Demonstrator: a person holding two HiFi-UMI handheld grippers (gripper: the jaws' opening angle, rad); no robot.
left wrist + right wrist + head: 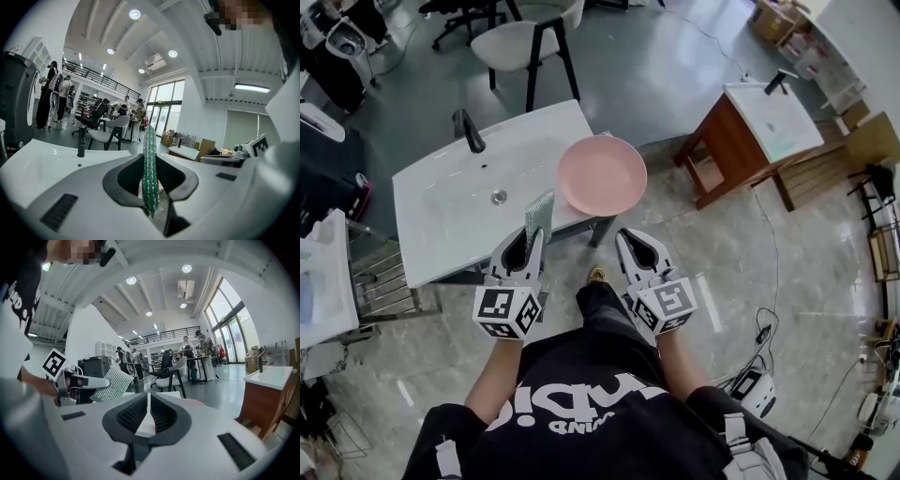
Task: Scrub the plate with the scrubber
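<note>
While both tools are held side by side in front of the person, the left gripper [532, 236] is clamped on the flat, glittery green mesh scrubber [540, 214] — the pad stands on edge between the jaws and projects past their tips. The right gripper [624, 240] has its jaws closed together with nothing between them. The round pink plate [602, 174] lies ahead of both tools: ahead and to the right of the scrubber's tip, ahead and slightly left of the right gripper's tips, touching neither. It sits on the right-hand end of the white rectangular washbasin [441, 220], part of it overhanging that edge. The scrubber's far end reaches over the basin's front edge. A black tap [469, 131] stands at the far rim of the basin, well beyond the left gripper. To the right of the right gripper, well apart, stands a brown wooden stand [727, 150] carrying a second white basin; a white chair [525, 42] stands beyond the washbasin.
</note>
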